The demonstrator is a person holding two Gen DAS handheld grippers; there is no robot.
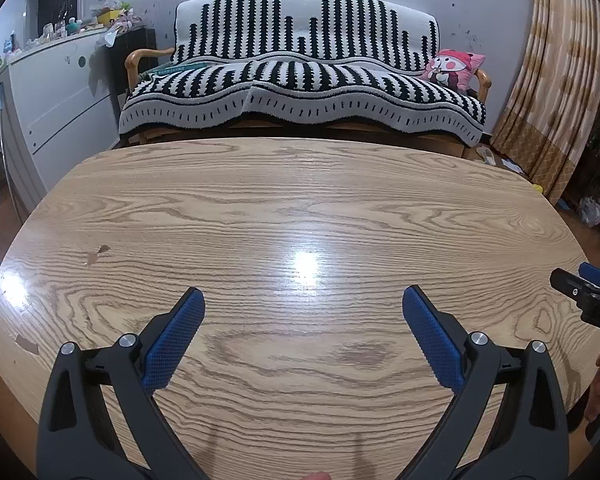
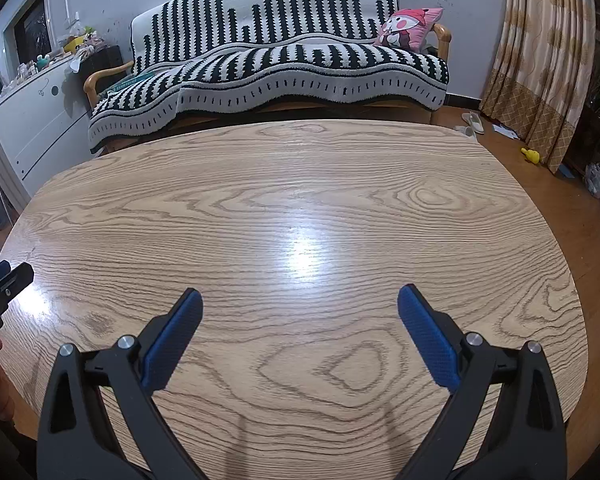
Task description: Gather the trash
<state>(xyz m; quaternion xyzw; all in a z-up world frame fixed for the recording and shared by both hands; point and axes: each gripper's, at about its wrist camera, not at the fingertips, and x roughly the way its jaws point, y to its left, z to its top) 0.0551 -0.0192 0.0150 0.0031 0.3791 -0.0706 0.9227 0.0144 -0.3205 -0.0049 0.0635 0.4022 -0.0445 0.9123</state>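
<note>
Spread wide, the left gripper (image 1: 303, 300) is held over the wooden table (image 1: 260, 208) with nothing between its blue pads (image 1: 176, 336). Equally spread, the right gripper (image 2: 299, 302) is held alongside. No trash is seen. At 12 o'clock stands a striped sofa (image 1: 300, 72), its pink cushion (image 1: 452, 70) at 1 o'clock.

Past the left gripper (image 1: 303, 300), the right gripper (image 1: 588, 292) is cut off at the picture's edge, its fingers barely showing. The clutter on the cabinet (image 1: 60, 80) far left is too small to tell.
</note>
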